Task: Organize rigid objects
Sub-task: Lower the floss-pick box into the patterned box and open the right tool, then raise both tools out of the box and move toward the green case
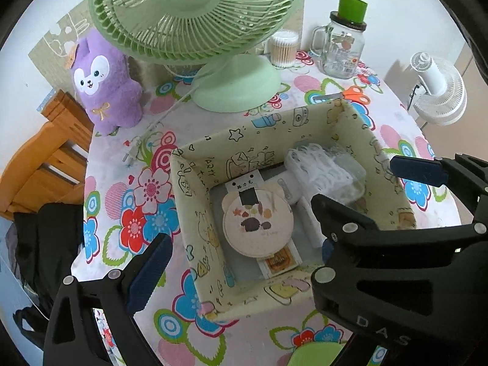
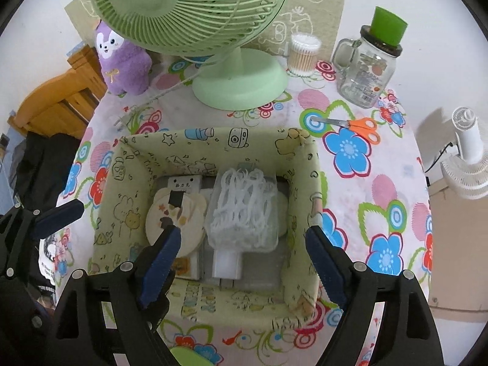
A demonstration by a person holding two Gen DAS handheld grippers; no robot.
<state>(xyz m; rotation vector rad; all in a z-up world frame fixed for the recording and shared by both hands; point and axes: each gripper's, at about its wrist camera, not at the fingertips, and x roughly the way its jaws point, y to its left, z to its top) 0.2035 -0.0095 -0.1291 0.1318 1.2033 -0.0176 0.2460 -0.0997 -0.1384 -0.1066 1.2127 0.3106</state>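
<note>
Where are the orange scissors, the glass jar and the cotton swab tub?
orange scissors [image 2: 364,128], right wrist view, on the handles.
glass jar [image 2: 367,71], right wrist view, on its body.
cotton swab tub [image 1: 284,49], left wrist view, on its side.

Bright even indoor light, soft shadows, sharp focus, strong fisheye bending, dark corners

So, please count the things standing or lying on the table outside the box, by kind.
Fan: 1
Plush toy: 1
Cotton swab tub: 1
Glass jar mug: 1
Scissors: 1
Total: 5
</note>
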